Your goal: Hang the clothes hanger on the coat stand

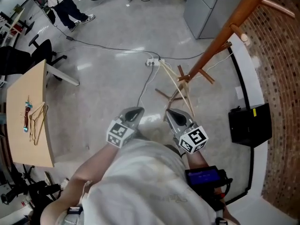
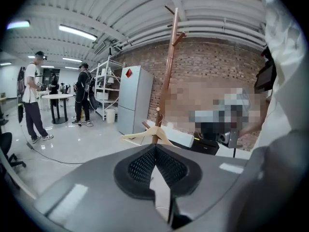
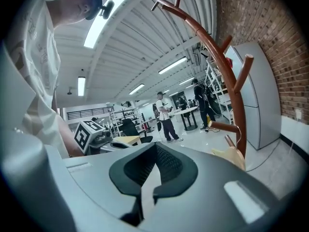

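Note:
The brown wooden coat stand [image 1: 220, 39] rises at the upper right of the head view. A pale wooden hanger [image 1: 180, 86] hangs on one of its low pegs. My left gripper [image 1: 136, 110] and right gripper [image 1: 171, 114] are held close to my body, short of the stand, both shut with nothing between the jaws. In the left gripper view the gripper [image 2: 155, 146] points at the stand's pole [image 2: 169, 57] and the hanger [image 2: 145, 133] beyond it. The right gripper [image 3: 155, 144] has the stand [image 3: 231, 81] and the hanger [image 3: 232, 156] off to its right.
A tan table [image 1: 18, 102] at the left holds several more hangers [image 1: 37, 121]. A black box [image 1: 248, 121] sits by the brick wall. A power strip with cables [image 1: 152, 61] lies on the floor behind the stand. A grey cabinet [image 1: 211, 8] and a person [image 1: 65, 6] are farther back.

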The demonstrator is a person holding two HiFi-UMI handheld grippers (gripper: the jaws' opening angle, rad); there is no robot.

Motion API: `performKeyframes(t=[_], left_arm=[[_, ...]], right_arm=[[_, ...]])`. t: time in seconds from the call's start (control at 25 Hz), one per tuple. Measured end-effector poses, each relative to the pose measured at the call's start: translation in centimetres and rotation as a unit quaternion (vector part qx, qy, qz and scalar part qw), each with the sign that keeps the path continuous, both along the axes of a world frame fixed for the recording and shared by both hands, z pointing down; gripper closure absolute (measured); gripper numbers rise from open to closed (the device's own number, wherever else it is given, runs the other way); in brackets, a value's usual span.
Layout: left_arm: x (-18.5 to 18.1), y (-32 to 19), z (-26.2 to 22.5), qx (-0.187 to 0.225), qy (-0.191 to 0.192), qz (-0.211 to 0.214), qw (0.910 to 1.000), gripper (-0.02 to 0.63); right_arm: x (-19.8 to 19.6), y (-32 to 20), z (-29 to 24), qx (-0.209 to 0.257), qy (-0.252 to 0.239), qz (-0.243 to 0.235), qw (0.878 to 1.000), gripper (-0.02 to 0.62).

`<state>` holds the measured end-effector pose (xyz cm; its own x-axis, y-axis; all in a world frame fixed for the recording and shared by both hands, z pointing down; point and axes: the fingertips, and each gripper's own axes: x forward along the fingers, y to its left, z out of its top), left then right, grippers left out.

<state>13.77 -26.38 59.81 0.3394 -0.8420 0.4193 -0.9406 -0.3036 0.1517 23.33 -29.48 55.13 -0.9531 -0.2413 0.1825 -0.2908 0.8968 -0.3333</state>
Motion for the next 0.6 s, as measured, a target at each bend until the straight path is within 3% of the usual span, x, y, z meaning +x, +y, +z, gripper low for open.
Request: performKeyframes(t=[0.2, 0.6], left_arm=[[-0.1, 0.1, 0.4, 0.002, -0.003, -0.007, 1.0, 0.604], [3.1, 0.7, -0.5, 0.016, 0.004, 0.025, 0.9996, 0.604]], right_arm=[[0.0, -0.2, 0.1, -0.004, -0.01, -0.001, 1.0, 0.583], [3.0, 1.3, 0.1, -0.004, -0.009, 0.025, 1.0, 0.582]])
